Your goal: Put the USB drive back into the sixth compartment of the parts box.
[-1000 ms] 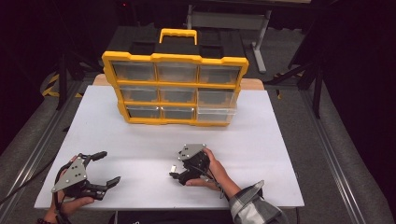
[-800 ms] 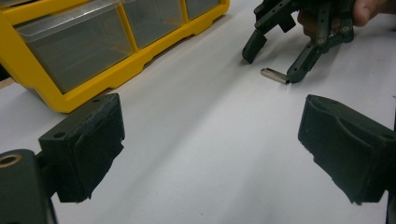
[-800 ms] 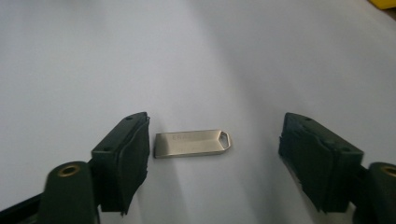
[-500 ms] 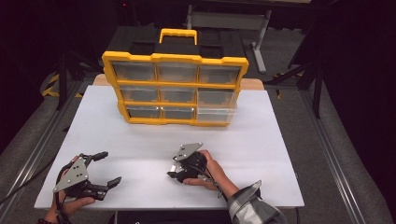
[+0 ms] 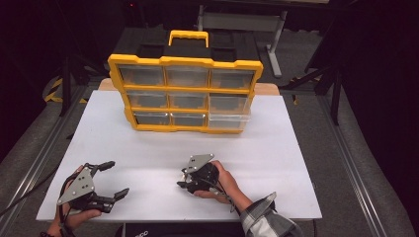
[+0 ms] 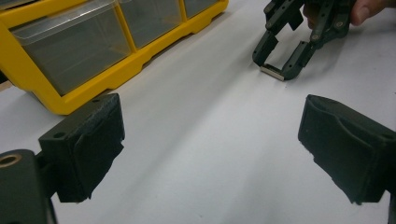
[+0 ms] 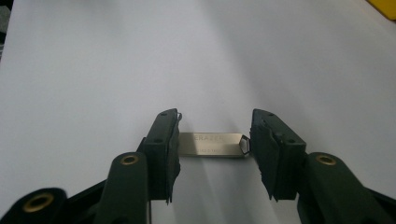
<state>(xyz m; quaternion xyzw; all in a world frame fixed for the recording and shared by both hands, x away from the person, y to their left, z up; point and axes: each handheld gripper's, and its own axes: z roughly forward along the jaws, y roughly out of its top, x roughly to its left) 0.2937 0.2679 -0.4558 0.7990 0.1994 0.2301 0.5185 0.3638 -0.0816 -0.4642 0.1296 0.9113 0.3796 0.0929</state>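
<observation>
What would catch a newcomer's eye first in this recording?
First, the bright yellow plastic organiser with clear drawers, standing at the far side of the white table. Next, in the right gripper view, the small flat silver metal stick lying on the table between the jaws of the right gripper, which flank its two ends. The left gripper sits wide open near the table's front left corner.
</observation>
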